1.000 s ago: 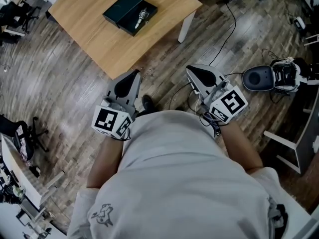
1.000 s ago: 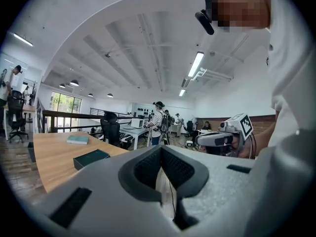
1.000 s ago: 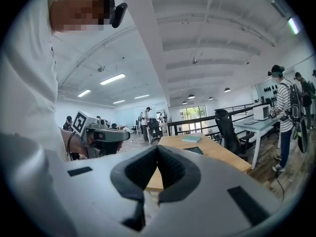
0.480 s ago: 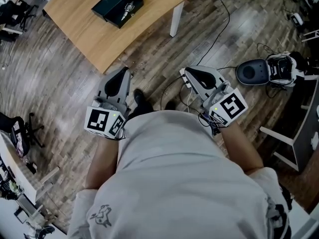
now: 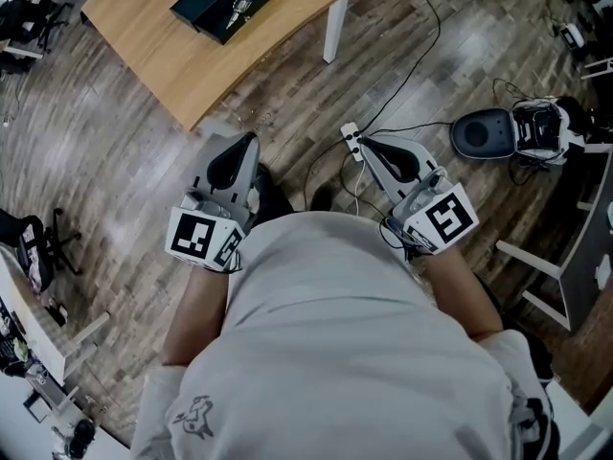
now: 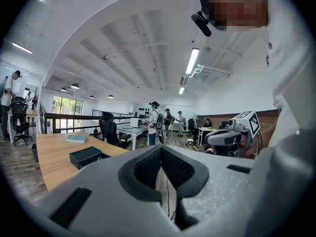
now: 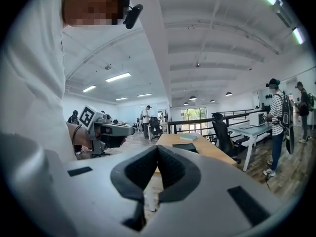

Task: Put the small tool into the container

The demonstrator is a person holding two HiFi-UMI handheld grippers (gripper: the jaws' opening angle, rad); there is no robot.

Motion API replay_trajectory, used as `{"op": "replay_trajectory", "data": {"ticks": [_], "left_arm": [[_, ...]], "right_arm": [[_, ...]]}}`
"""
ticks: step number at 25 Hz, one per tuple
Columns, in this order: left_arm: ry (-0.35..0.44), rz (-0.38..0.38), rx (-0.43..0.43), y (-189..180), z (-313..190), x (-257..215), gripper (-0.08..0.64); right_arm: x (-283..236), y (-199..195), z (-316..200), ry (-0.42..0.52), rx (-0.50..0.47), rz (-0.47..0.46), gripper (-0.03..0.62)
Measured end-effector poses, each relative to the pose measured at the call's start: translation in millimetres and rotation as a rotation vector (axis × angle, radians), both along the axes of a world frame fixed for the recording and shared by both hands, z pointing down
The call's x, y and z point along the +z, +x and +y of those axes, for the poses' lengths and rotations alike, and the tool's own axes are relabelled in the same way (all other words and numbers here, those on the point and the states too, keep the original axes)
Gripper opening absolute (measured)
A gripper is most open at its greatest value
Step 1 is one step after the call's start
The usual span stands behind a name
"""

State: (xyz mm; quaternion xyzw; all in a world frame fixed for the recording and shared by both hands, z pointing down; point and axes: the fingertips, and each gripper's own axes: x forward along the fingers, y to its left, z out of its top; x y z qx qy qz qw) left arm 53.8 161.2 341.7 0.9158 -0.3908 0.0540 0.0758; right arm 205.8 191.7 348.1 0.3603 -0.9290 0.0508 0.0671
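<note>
Wood-plank flooring is filling most of the head view, and a pale wooden table is standing at its top left. A small silvery tool is lying on the right half of a dark, flat container that is sitting on that table; whether it is resting down in a recess cannot be told from this far off. In the left gripper view the same container is showing as a low dark box on the tabletop, with a thin teal book lying further back.

Both grippers are hanging well apart from the table, low in front of the person's grey shirt. The left gripper is pointing toward the table edge, and its own view is showing its jaws meeting at the tips with nothing between them. The right gripper is pointing over the floor, and its jaws are likewise pressing together, holding nothing.

A white power strip is lying on the floor just beyond the right gripper's tip, with black cables trailing away from it. A dark rounded device is sitting on the floor to the right, and an office chair is standing at the left edge. Several people are standing around desks in the background of both gripper views.
</note>
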Motion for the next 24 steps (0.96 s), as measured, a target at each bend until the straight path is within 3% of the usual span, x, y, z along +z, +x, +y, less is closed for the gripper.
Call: {"op": "replay_trajectory", "data": {"ticks": [24], "left_arm": [[-0.033,0.009,-0.032,-7.7,-7.7,8.7,0.006]], "right_arm": [[0.0,-15.2,-18.6,-0.007,-0.051,-0.002,0.006]]}}
